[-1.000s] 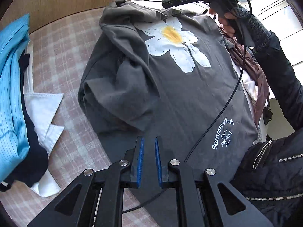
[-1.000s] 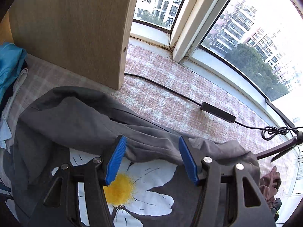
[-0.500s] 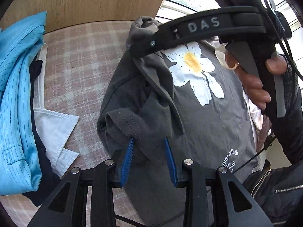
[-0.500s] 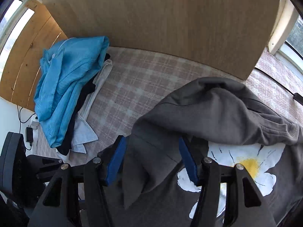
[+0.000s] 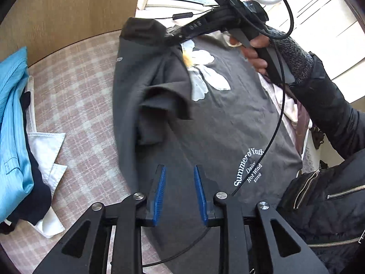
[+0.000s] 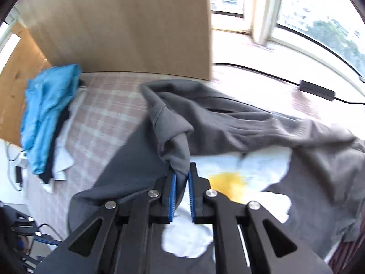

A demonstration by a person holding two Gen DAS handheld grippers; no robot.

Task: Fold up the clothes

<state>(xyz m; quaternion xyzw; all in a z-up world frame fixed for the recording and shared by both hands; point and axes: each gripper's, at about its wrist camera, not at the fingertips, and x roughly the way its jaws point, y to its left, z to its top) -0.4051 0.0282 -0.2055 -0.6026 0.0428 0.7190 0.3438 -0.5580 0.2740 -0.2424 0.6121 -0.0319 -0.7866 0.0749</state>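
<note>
Right claw [image 6: 181,175] was closing, pinching the grey T-shirt's [image 5: 216,123] sleeve beside the daisy print [image 6: 246,182], to fold it inward. Left claw [image 5: 179,186] hung empty above the hem, jaws narrowing. Shirt lay flat on the tabletop [image 5: 75,96].

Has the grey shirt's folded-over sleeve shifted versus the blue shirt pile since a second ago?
Yes. In the left wrist view the grey shirt's sleeve now lies folded further from the blue shirt pile, toward the daisy print.
</note>
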